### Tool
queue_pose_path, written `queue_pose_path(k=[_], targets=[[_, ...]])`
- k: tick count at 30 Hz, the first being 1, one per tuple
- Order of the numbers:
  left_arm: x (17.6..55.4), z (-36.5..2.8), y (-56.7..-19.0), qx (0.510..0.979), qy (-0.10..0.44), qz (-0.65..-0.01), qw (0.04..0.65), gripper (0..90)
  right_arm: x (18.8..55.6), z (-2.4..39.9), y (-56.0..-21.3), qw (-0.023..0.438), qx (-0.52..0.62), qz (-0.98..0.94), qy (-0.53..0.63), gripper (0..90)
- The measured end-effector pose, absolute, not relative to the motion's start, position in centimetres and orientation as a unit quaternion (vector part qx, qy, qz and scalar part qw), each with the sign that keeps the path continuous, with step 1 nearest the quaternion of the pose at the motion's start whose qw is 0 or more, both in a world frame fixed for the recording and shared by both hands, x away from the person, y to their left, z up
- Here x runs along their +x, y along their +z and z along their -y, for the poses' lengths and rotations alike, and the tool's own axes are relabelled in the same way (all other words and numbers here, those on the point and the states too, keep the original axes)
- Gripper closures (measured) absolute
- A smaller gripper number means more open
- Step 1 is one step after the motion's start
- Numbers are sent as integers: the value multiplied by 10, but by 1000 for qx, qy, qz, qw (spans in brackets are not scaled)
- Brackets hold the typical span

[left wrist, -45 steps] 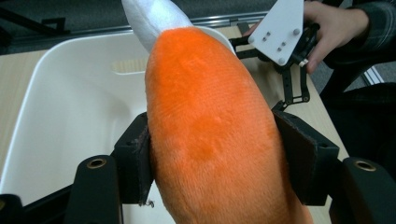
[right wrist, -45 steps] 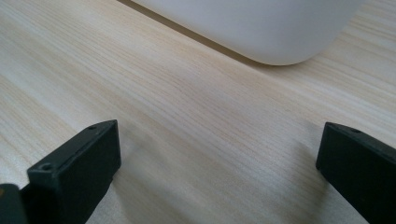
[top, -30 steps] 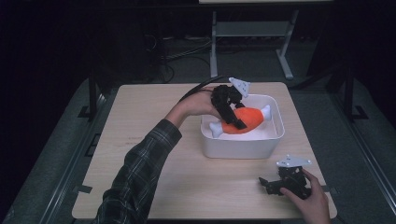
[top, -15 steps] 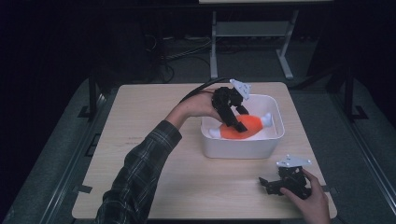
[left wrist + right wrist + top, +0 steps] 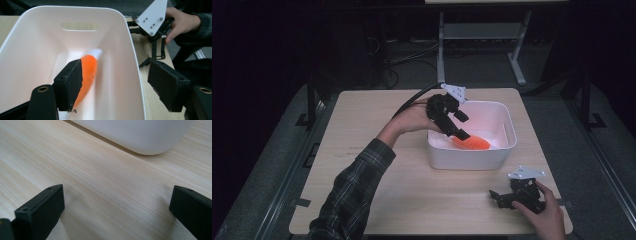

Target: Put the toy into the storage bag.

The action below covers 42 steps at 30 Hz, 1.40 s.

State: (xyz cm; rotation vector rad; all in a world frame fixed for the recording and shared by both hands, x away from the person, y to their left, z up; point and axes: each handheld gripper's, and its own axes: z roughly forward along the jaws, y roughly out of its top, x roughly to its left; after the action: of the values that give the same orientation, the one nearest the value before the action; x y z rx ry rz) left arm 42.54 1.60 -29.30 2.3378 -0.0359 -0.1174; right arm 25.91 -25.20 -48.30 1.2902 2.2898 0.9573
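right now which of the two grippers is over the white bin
The left gripper: it hangs above the white bin with jaws open over the orange toy. The right gripper rests on the table by the near edge.

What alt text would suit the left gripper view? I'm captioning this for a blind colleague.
An orange toy with a white end lies blurred in a white bin, beyond the open left tongs, whose jaws have just been opening with nothing between them. At upper right a hand holds the right tongs on the wooden table.
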Motion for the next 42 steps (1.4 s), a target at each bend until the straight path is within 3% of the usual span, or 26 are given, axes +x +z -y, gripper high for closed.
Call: queue_pose_path(k=[8,25,42], targets=[[416,-43,-296,918,-12,-34,395,192,259,252,-483,171,454,-807,337,0],[386,-103,-297,901,67,-121,411,171,259,252,-483,171,454,-807,338,0],[342,-169,-347,884,91,-189,418,172,259,252,-483,172,454,-807,337,0]])
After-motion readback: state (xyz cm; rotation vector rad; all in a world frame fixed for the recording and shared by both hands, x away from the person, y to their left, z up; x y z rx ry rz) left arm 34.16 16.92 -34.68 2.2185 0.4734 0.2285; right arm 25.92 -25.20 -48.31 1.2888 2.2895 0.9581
